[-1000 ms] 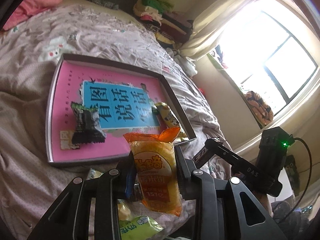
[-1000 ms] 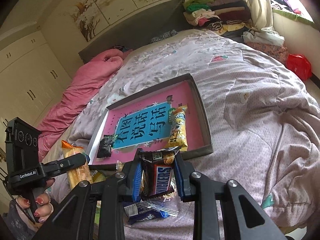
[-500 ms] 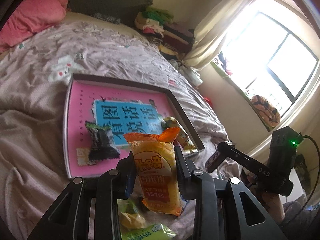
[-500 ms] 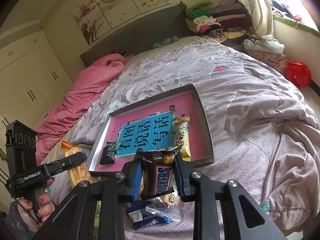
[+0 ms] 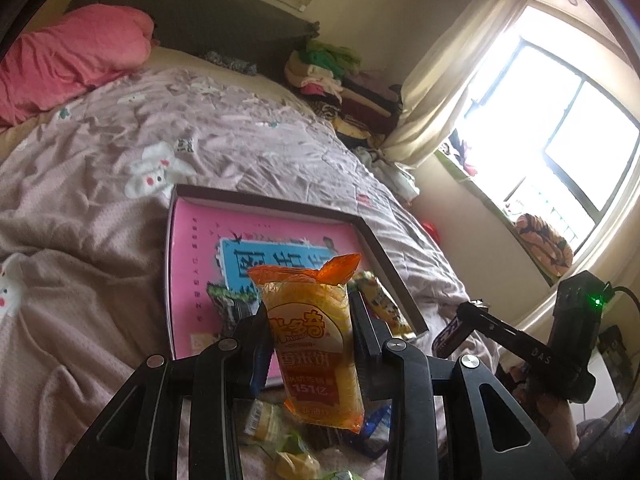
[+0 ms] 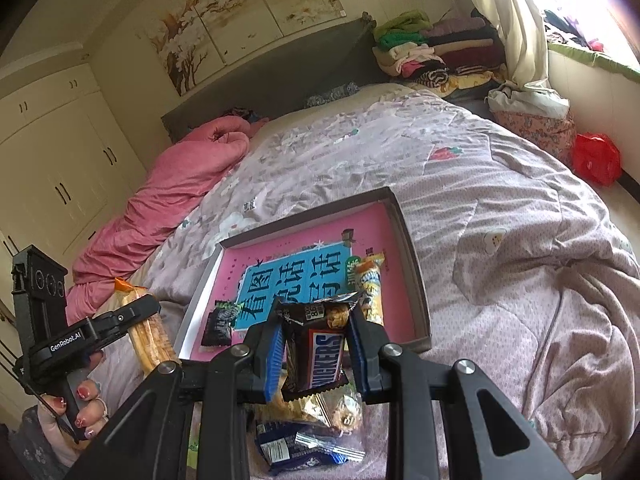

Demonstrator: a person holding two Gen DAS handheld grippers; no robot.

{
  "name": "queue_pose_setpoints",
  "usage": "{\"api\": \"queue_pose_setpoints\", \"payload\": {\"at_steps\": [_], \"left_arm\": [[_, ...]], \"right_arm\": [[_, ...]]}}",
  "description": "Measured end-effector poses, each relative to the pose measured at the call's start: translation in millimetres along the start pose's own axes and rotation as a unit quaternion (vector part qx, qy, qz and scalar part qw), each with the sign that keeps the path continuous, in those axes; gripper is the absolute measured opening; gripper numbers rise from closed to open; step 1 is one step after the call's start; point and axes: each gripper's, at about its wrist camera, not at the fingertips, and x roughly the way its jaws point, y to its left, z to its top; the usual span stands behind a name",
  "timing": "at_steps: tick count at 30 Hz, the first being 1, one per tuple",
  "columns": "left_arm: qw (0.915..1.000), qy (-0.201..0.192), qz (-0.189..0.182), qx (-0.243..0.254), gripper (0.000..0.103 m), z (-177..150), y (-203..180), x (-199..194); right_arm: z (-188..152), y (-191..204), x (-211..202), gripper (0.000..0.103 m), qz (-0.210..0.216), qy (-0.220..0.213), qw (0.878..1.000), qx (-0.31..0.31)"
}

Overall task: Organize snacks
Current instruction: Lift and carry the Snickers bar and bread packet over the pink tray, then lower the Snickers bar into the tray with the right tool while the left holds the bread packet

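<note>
My left gripper is shut on an orange and yellow rice-cracker packet, held upright in front of the tray. My right gripper is shut on a brown Snickers bar. The grey-rimmed tray with a pink and blue liner lies on the bed. Inside it sit a dark green wrapped candy and a yellow snack packet. In the right wrist view the left gripper appears at the left with its packet. The right gripper shows at the right of the left wrist view.
Loose snacks lie on the quilt below the grippers, among them a blue wrapper and green packets. A pink blanket lies at the head of the bed, folded clothes are piled by the window. A hand grips the left handle.
The left gripper has risen and tipped upward with its packet, so the tray sits lower and nearer in its view. The right gripper has barely moved.
</note>
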Motion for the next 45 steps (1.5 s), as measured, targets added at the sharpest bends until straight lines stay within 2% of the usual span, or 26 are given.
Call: {"api": "queue_pose_setpoints", "payload": {"at_steps": [11,25,45], "left_arm": [[0.9997,-0.023,0.012,0.007,0.035,7,0,6],[0.9975,-0.033,0.050,0.037,0.035,8,-6,29],[0.9946,-0.009,0.069,0.077,0.035,0,-14,60]], "right_arm": [[10,6,8,0.029,0.000,-0.008,1.000,-0.003],[18,11,27,0.029,0.007,-0.010,1.000,-0.001],[18,5,54,0.029,0.011,0.009,1.000,0.021]]}}
